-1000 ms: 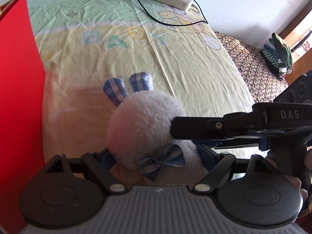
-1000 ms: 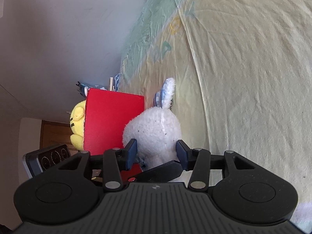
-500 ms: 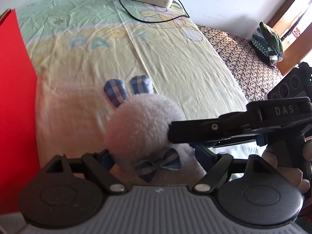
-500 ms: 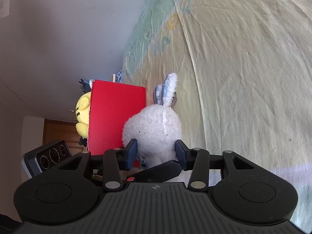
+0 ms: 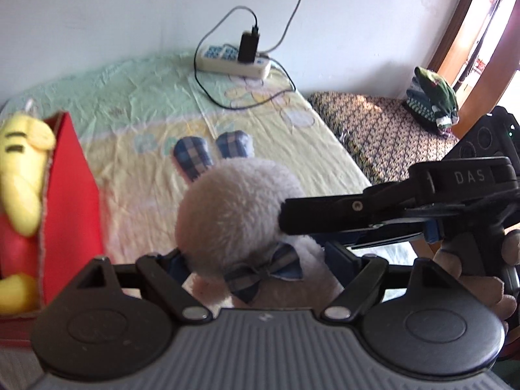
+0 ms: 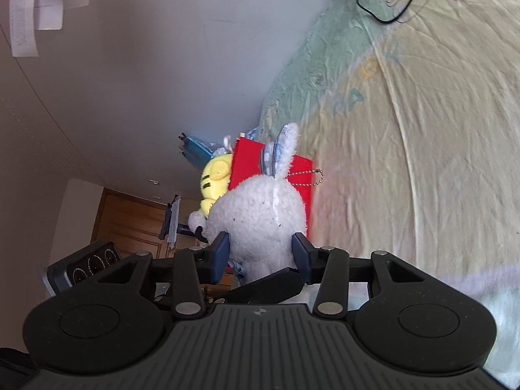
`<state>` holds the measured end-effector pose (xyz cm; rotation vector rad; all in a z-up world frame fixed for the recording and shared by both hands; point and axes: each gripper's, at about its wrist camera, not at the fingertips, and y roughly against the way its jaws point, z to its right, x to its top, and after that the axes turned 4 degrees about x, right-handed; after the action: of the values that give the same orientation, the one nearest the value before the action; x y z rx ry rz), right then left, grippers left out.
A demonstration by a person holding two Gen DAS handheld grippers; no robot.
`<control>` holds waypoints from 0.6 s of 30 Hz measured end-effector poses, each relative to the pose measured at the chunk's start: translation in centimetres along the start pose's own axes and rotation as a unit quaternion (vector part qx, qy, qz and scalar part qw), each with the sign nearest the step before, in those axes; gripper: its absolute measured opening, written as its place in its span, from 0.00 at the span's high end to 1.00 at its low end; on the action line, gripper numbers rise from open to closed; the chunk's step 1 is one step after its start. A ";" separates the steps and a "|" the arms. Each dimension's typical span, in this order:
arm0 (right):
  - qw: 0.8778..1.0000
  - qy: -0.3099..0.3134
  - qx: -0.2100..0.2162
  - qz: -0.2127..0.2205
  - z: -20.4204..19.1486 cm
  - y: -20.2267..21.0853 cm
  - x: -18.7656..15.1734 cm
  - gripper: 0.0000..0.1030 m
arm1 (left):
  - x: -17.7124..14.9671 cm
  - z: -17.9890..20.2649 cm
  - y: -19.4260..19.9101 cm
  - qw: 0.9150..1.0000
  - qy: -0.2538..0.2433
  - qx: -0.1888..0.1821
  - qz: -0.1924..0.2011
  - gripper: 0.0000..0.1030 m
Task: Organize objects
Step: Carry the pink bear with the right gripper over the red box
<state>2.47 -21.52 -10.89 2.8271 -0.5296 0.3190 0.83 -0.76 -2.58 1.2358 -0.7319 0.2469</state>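
A white plush bunny (image 5: 234,208) with blue plaid ears and a bow tie hangs above the bed, gripped from two sides. My left gripper (image 5: 256,260) is shut on its lower body by the bow tie. My right gripper (image 6: 260,252) is shut on the bunny (image 6: 260,214) from behind; one of its fingers (image 5: 357,214) crosses the left wrist view and presses into the head. A red box (image 5: 70,201) stands at the left with a yellow plush toy (image 5: 22,175) inside. The right wrist view shows the red box (image 6: 250,159) just beyond the bunny.
A yellow-green bedsheet (image 5: 146,104) covers the bed. At the wall lies a power strip (image 5: 234,61) with a charger and cables. A patterned mat (image 5: 383,130) and a green bundle (image 5: 432,97) lie to the right. A hand (image 5: 471,269) holds the right gripper.
Both grippers have risen with the bunny, lifting it off the sheet. The red box's open top and the yellow toy inside have come into the left wrist view.
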 end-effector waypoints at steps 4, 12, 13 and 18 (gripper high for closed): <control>0.999 0.025 0.021 0.001 -2.1 -0.8 0.0 0.55 | 0.0 -0.2 2.7 0.999 -0.004 0.023 0.033 0.21; 0.996 0.077 0.040 0.010 -6.7 -3.5 -0.1 0.55 | 0.3 -3.3 7.1 0.995 0.003 0.036 0.089 0.21; 0.996 0.082 0.038 0.011 -7.3 -4.0 -0.2 0.55 | 0.3 -4.0 7.5 0.995 0.004 0.034 0.094 0.21; 0.992 0.118 0.027 0.020 -9.8 -6.9 -1.0 0.55 | -0.4 -7.8 9.1 0.993 0.001 0.021 0.115 0.21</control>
<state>2.54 -12.22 -3.21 2.7794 -0.5338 0.6741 -1.52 9.59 3.04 1.1903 -0.8720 0.4559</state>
